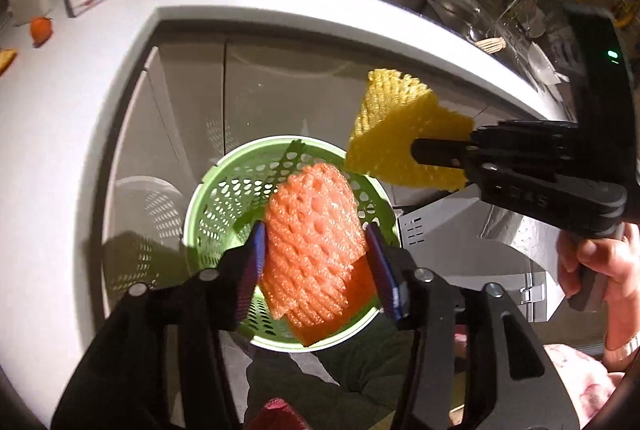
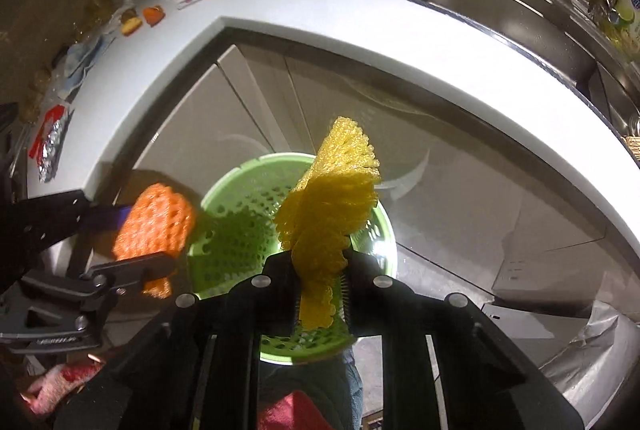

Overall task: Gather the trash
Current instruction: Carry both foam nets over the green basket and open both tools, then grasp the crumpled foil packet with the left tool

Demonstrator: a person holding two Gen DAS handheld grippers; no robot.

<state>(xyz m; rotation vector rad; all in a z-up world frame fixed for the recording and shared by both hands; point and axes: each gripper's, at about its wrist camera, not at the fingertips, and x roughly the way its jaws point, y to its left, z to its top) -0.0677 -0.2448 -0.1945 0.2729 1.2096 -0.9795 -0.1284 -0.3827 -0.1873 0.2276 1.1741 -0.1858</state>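
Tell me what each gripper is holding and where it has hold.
Left gripper: orange foam net, pinched across its middle. Right gripper: yellow foam net, clamped near its lower end.

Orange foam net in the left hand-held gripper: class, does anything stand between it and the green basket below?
Nothing visible does. The orange foam net hangs over the open green basket. The yellow foam net in the right hand-held gripper sits off toward the far right rim, not underneath.

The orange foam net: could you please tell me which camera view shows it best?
The left wrist view: the orange foam net fills the centre, sharp, between the left gripper fingers. The right wrist view shows it smaller, blurred, partly hidden by a finger.
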